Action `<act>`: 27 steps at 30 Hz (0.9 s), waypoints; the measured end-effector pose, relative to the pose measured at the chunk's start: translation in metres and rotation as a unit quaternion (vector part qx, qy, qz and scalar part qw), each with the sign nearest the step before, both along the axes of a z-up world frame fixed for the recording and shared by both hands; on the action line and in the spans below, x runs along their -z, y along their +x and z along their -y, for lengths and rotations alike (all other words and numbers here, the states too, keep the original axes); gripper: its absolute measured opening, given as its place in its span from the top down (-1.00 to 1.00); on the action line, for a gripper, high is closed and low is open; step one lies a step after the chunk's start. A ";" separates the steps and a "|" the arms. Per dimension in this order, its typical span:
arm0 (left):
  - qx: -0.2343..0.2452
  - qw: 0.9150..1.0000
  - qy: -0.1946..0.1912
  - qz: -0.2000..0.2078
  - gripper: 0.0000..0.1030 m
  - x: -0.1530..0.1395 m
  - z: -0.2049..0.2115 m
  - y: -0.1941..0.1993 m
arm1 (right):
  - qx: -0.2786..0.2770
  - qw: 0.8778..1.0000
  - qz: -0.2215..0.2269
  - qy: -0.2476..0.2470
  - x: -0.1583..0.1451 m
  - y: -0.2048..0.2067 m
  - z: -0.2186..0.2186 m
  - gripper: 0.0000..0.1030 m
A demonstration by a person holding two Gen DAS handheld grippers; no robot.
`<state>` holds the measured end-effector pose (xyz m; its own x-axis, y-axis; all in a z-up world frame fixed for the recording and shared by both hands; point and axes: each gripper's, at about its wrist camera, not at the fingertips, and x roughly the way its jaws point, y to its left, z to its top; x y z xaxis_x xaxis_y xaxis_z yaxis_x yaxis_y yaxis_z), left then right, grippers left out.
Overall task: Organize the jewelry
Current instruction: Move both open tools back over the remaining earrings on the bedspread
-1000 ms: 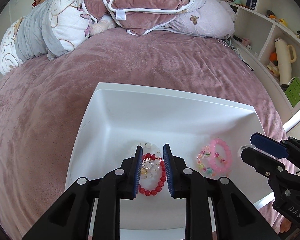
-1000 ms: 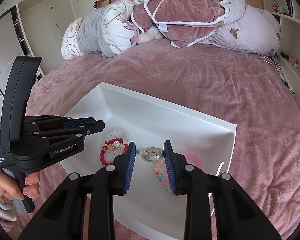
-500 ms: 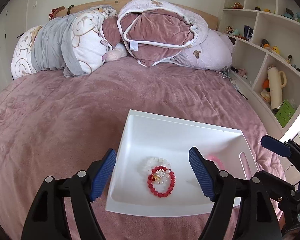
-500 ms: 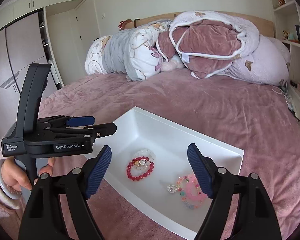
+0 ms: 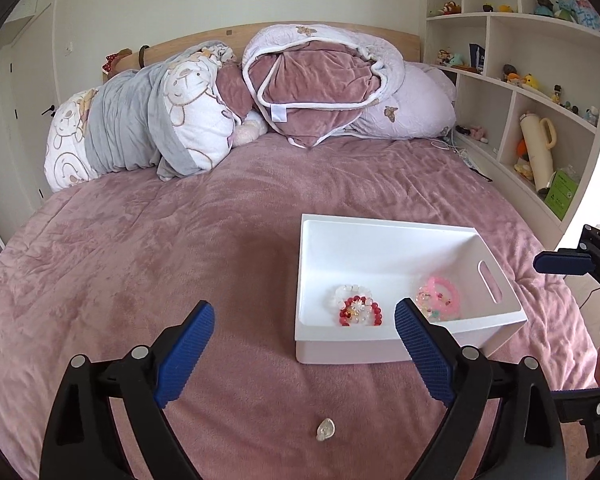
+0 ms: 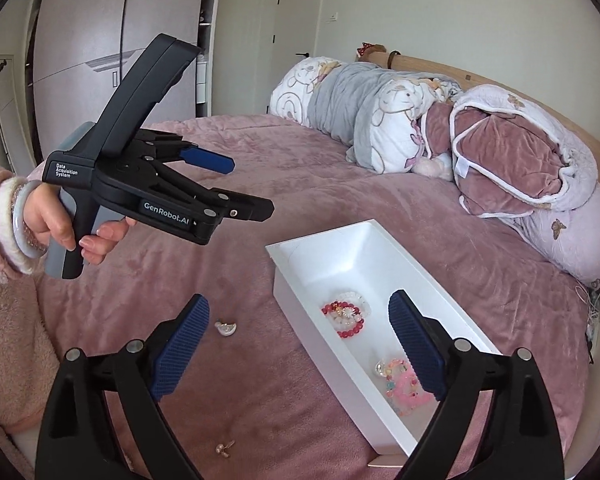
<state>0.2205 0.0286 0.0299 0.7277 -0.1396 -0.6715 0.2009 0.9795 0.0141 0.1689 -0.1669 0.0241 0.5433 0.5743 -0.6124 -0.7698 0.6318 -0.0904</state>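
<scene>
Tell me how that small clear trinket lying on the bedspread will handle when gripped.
The clear trinket looks glassy and rounded, so probably hard, slippery between pads. It sits on the plush bedspread, so it likely sinks rather than rolls. Tiny, so probably light.

Four bracelets [image 5: 358, 312], one bin [image 5: 380, 348], two trinkets [image 6: 225, 327]

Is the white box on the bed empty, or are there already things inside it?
Not empty. The white box holds a red bead bracelet on a white one, and pink bracelets beside them.
</scene>
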 end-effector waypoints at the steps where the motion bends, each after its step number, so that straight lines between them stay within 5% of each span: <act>1: 0.003 1.000 0.004 -0.008 -0.80 0.004 0.000 -0.003 | -0.007 1.000 -0.006 -0.003 0.004 -0.003 0.000 -0.81; 18: 0.039 0.994 0.032 -0.097 -0.84 0.091 -0.010 -0.035 | -0.076 0.980 -0.119 -0.143 0.116 -0.031 -0.018 -0.75; 27: 0.079 0.986 0.080 -0.123 -0.84 0.126 0.008 -0.036 | -0.105 0.964 -0.152 -0.191 0.148 -0.032 -0.028 -0.39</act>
